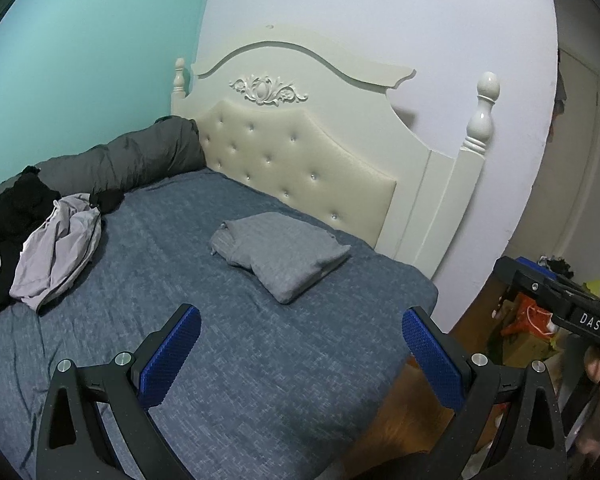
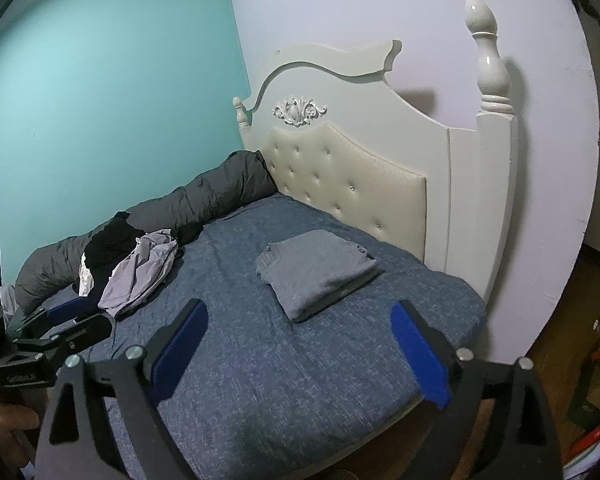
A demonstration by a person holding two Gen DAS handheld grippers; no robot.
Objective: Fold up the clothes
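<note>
A folded grey garment (image 1: 282, 254) lies on the blue bed (image 1: 220, 360) near the headboard; it also shows in the right wrist view (image 2: 318, 272). A heap of unfolded clothes, black and pale lilac (image 1: 52, 244), lies at the bed's left side, and shows in the right wrist view (image 2: 136, 268). My left gripper (image 1: 300, 320) is open and empty, held above the bed's near corner. My right gripper (image 2: 300, 316) is open and empty, short of the folded garment. The left gripper shows at the left edge of the right wrist view (image 2: 66, 316).
A rolled dark grey duvet (image 1: 132, 156) lies along the turquoise wall. The white tufted headboard (image 1: 300, 160) with posts stands behind the bed. Wooden floor with boxes and clutter (image 1: 528, 328) lies to the right of the bed. The right gripper's body (image 1: 560, 300) shows at right.
</note>
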